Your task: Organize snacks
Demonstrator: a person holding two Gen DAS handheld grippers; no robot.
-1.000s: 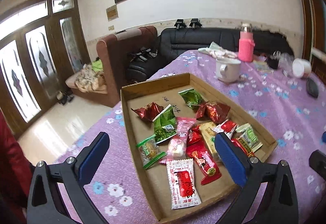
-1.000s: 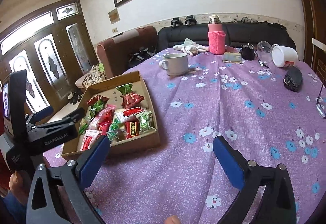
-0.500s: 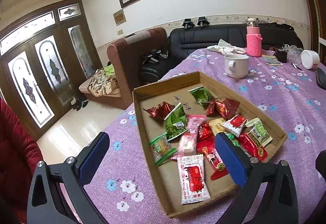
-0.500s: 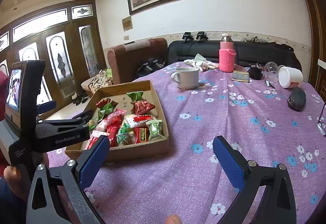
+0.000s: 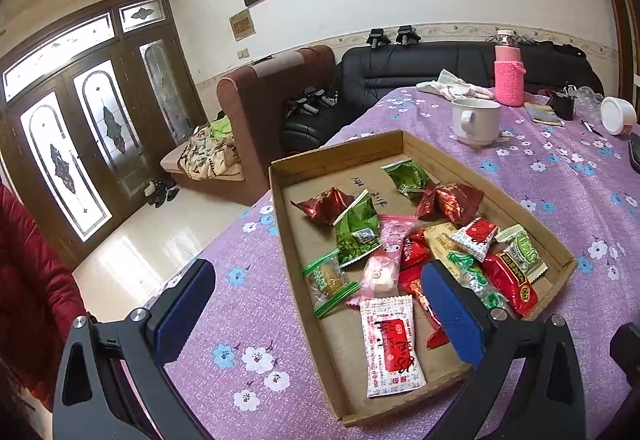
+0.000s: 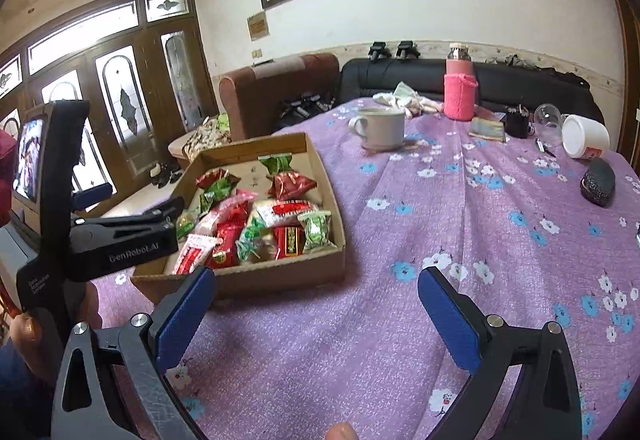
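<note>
Just snacks (image 5: 404, 240) in cardboard tray (image 5: 340, 151)

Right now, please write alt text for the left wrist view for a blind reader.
The open left gripper hovers over a shallow cardboard box of wrapped snacks on a purple flowered tablecloth. A white mug and a pink bottle stand behind.
</note>
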